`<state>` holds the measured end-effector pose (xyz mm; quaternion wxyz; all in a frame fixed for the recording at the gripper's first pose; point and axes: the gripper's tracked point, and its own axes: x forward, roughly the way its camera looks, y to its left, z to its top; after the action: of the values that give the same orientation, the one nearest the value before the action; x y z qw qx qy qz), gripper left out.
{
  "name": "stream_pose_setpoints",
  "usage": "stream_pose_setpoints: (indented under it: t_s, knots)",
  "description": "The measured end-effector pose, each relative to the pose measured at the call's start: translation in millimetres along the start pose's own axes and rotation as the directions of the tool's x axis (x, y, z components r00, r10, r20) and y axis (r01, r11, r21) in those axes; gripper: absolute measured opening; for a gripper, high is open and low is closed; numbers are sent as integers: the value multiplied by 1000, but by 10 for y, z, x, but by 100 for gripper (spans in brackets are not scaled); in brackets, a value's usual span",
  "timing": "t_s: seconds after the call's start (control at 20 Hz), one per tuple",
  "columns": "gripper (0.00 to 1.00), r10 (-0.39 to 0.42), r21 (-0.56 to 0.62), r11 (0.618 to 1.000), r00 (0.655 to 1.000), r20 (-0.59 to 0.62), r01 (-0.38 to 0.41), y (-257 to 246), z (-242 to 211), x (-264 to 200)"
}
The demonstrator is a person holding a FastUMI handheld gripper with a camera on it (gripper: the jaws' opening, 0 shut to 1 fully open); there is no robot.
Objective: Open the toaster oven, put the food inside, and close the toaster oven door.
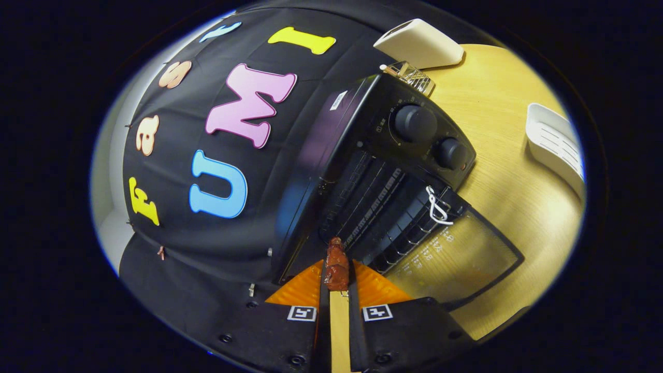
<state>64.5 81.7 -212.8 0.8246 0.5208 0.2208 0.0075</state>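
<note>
Now the claw (337,282) is clamped on a reddish-brown chunk of food (336,267), just before the black toaster oven (393,155). Its glass door (456,259) lies open on the pale wooden tabletop (502,181).

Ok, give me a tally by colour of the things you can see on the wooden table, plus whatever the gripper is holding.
Black: 1, the black toaster oven, its glass door dropped open.
White: 2, a white plastic box behind the oven and a white slotted tray beside it.
Reddish-brown: 1, a food piece pinched in the gripper.
Total: 4
</note>
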Motion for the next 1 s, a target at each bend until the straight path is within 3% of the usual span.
stream_pose_setpoints:
  t_s: [0.45,0.85,0.95,1.0]
  knots:
    - [18,-13,74,997,1000,-13,14,-64,53,648]
    - [18,-109,104,988,994,-30,111,-303,12,839]
    - [20,-151,96,984,988,-33,153,-372,1,826]
    - [30,-143,110,983,989,-26,145,-331,8,812]
